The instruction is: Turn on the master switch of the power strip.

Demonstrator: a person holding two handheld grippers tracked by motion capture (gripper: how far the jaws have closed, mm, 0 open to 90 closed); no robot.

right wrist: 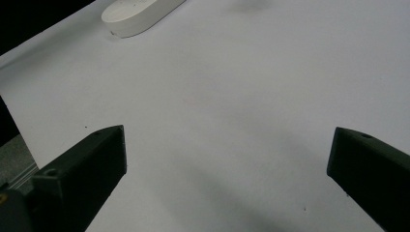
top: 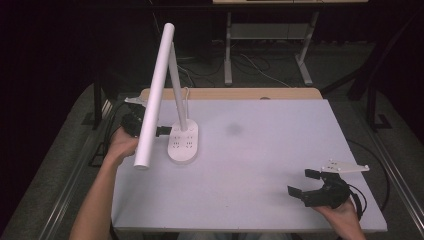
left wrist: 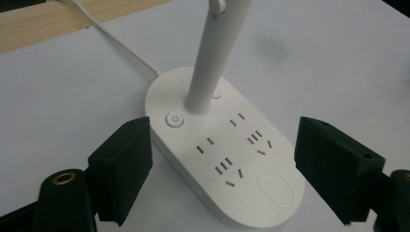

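Lamp base (left wrist: 227,154), rigid, smooth and likely slippery; left gripper (left wrist: 222,169) straddles it with jaws apart, grip narrow sides.

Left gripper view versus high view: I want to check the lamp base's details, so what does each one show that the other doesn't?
The left gripper view alone makes out the round power button, the socket slots and an oval pad on the lamp base, with the left gripper open, one jaw on each side of the base. The high view alone takes in the long white lamp head, the right gripper open near the table's front corner, and the floor beyond. Both show the base, the stem and the white cord.
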